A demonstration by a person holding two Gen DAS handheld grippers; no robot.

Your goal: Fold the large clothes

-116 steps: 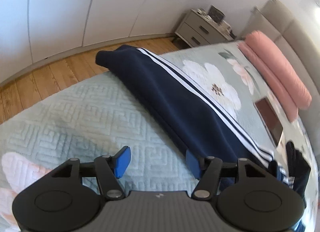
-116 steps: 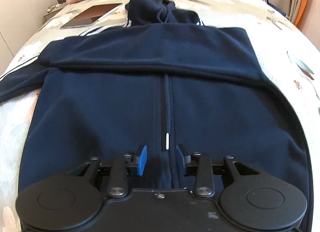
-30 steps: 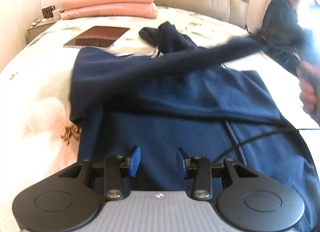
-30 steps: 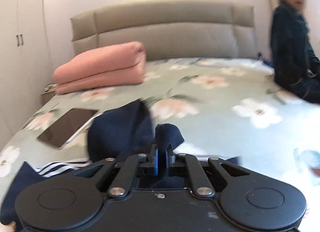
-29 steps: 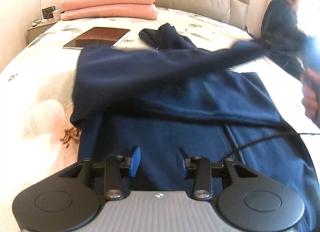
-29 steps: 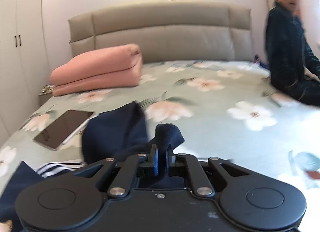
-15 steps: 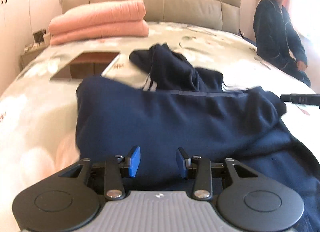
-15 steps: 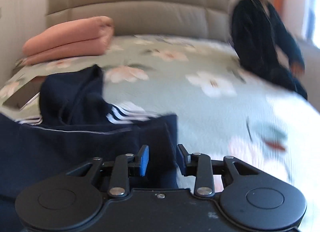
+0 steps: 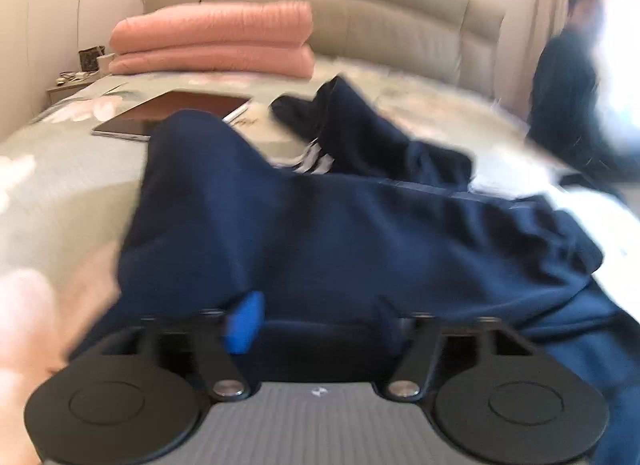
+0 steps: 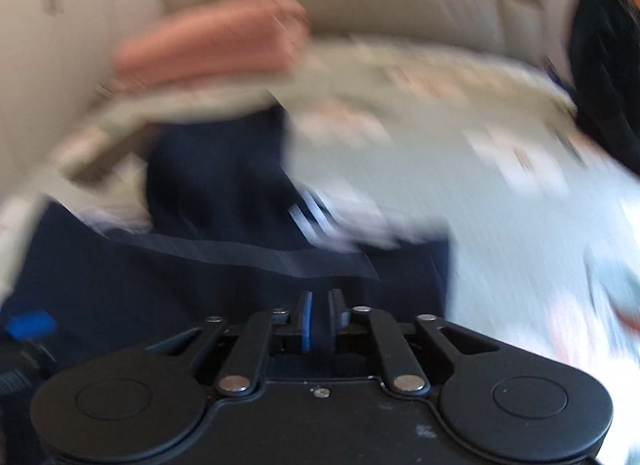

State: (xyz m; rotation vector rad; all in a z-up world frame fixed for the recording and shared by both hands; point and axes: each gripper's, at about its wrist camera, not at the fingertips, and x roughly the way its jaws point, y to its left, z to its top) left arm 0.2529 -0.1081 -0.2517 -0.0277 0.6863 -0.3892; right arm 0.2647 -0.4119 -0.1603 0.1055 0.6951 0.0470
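Left gripper (image 9: 316,321): we hold it released over the navy jacket (image 9: 360,225).
Right gripper (image 10: 320,321): we clench jacket fabric.
Bed (image 9: 60,169): under the jacket; pink blanket (image 9: 212,39) at the headboard (image 9: 360,13).

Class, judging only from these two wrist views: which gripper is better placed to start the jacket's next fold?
Probably the right gripper: its jaws are nearly closed on the navy jacket, apparently pinching fabric. The left gripper is open, holding nothing.

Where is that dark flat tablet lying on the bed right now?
In the left wrist view the dark flat tablet lies on the floral bedspread, upper left, just beyond the navy striped jacket and in front of the folded pink blanket.
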